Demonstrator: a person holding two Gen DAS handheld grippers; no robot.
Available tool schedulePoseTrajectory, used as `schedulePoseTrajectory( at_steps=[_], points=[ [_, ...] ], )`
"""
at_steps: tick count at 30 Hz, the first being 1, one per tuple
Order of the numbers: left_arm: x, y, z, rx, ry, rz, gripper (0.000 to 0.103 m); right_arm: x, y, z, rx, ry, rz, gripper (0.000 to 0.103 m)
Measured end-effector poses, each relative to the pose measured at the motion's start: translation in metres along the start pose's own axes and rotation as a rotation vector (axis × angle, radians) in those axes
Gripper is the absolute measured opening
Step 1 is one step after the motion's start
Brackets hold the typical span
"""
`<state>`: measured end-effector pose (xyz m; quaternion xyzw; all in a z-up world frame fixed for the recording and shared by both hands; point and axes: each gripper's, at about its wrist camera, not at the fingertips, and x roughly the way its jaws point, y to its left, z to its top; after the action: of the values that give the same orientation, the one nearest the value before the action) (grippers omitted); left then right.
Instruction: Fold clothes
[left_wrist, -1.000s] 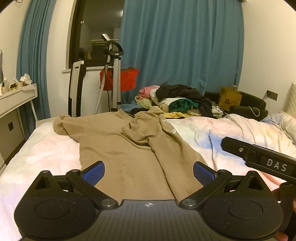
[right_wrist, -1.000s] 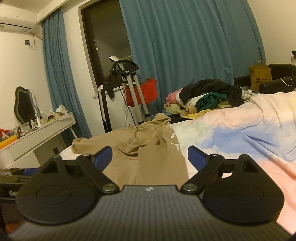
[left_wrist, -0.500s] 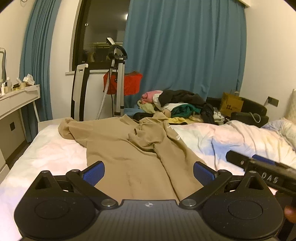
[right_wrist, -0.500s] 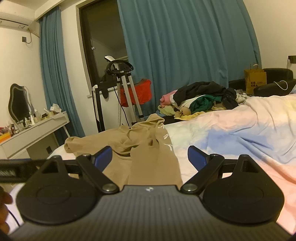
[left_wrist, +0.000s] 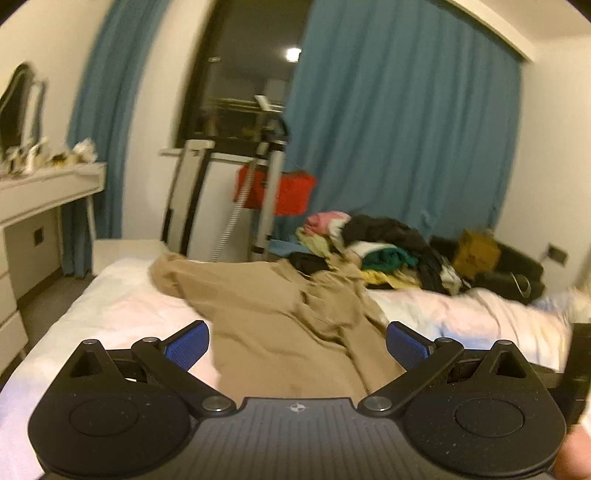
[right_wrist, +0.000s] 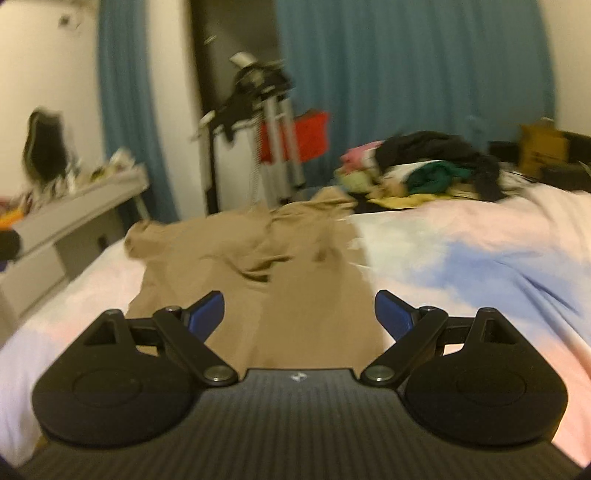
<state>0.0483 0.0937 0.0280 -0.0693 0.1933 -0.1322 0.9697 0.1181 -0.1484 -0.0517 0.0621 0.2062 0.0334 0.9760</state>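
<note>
Blue curtains (left_wrist: 399, 147) have drifted lower since a moment ago. Your left gripper (left_wrist: 297, 345) and right gripper (right_wrist: 299, 317) both gape empty; the tan shirt (left_wrist: 280, 317) sprawls at 12 o'clock on the bed (right_wrist: 480, 266).

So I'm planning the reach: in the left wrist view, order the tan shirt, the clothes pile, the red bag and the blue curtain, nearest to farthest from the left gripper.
1. tan shirt, spread on the bed below the left gripper.
2. clothes pile, far edge, right.
3. red bag, behind the bed, centre.
4. blue curtain, back wall.
</note>
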Motion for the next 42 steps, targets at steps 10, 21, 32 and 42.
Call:
schedulePoseTrajectory(
  at_steps=[10, 21, 32, 42],
  points=[
    [0.034, 0.112, -0.002, -0.391, 0.032, 0.156, 0.103, 0.191, 0.152, 0.047, -0.257, 0.113, 0.275, 0.089],
    [0.059, 0.146, -0.013, -0.435, -0.022, 0.291, 0.103, 0.317, 0.227, 0.055, -0.364, 0.165, 0.269, 0.056],
    [0.083, 0.128, -0.017, -0.403, 0.005, 0.206, 0.103, 0.243, 0.108, 0.123, 0.042, -0.109, 0.203, 0.006],
    [0.096, 0.089, -0.033, -0.335, 0.062, 0.127, 0.103, 0.258, -0.08, 0.083, 0.372, -0.016, -0.054, 0.006]
  ],
)
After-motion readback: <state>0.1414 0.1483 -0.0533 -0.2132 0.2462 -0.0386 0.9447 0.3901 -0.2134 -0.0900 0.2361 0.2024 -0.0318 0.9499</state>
